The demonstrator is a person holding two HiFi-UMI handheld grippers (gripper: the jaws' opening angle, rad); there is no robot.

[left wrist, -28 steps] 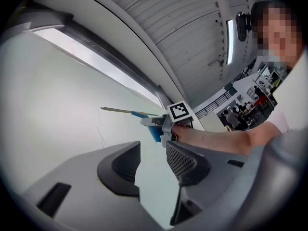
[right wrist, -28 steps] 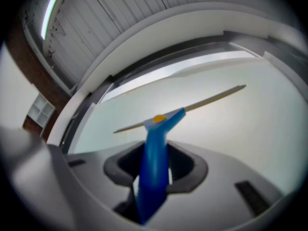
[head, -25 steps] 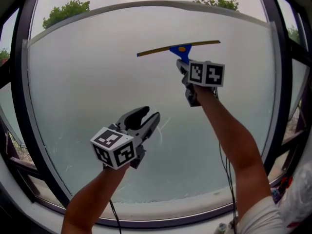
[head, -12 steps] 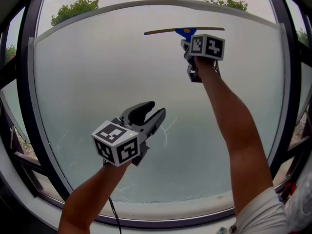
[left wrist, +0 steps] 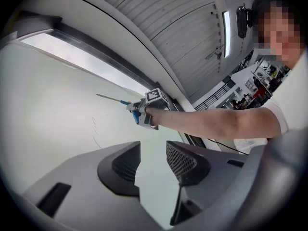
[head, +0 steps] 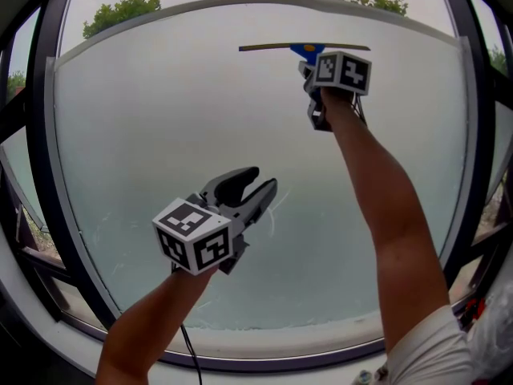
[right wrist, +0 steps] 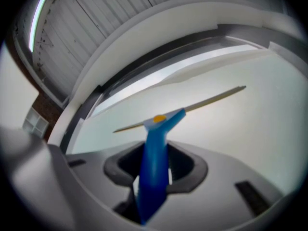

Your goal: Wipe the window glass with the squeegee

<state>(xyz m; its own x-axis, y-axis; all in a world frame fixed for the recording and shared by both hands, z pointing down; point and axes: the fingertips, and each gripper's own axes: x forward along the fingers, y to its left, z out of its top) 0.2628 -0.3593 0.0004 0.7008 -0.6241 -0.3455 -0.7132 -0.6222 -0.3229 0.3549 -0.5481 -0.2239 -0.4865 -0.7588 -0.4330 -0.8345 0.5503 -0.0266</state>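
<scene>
The blue-handled squeegee with a long thin blade (head: 303,49) shows at upper right before the frosted window glass (head: 144,127), clamped in the right gripper (head: 311,69). Lower centre, the left gripper (head: 258,189) hovers with its jaws apart and empty. A dark window frame (head: 36,175) rings the pane, with green treetops (head: 120,13) at upper left.

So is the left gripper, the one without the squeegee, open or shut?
Open. In the left gripper view, the left gripper shows a clear gap between its jaws, with nothing held.

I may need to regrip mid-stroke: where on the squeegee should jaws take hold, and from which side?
The squeegee's blue handle, from below, as the right gripper holds it. It juts away from the window glass; the thin crosswise blade sits too near the pane.
</scene>
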